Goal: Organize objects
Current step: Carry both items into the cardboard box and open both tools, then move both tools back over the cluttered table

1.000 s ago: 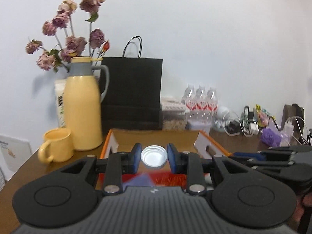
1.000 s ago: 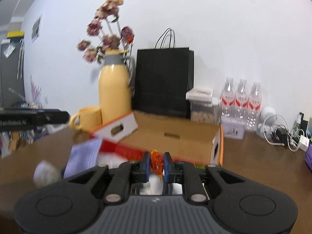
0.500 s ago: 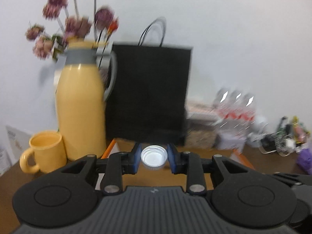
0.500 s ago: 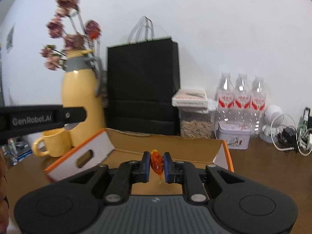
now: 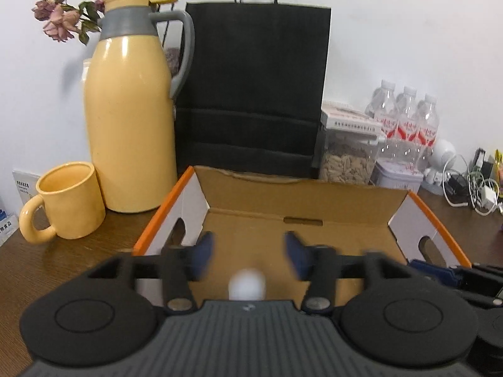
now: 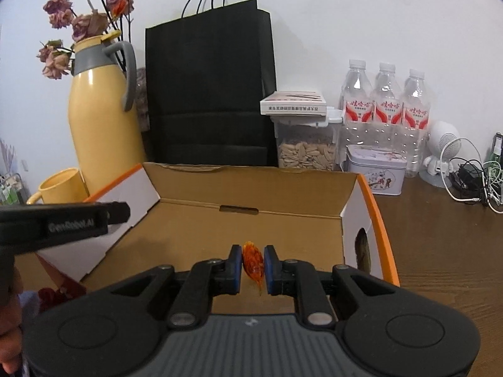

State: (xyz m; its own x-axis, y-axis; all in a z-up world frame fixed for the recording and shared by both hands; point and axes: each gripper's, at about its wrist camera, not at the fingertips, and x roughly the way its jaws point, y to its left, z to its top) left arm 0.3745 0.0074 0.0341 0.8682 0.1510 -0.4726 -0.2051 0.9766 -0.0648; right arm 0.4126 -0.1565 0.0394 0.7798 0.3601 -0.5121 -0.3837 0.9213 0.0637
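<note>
My left gripper (image 5: 248,253) hangs over the near part of the open cardboard box (image 5: 298,194), jaws spread wide with nothing between them; the white bottle cap (image 5: 247,286) shows as a blur below and just short of the jaws, over the box floor, and I cannot tell whether it is falling or already lying there. My right gripper (image 6: 253,267) is closed on a small orange wrapped candy (image 6: 252,262), pinched edge-on between the blue pads, also above the box floor and toward its right wall. Risk 1: the cap is light and round, so if it lands on edge it may roll or bounce toward the near side, which my gripper body hides; I judge I would not see it leave. Risk 2: the candy grip covers little of the wrapper, and its tail hangs below the jaws; it looks slick enough to cling to one pad on release and drop off-target, or to slip early if I tilt. Risk 3: both tools crowd the same box, the left one's finger lying just left of my right jaws, so a sideways move could knock them together or catch a box flap. Beyond the jaws, the yellow jug (image 5: 132,110) and mug (image 5: 67,201) stand well apart on the surface (image 6: 440,235).
</note>
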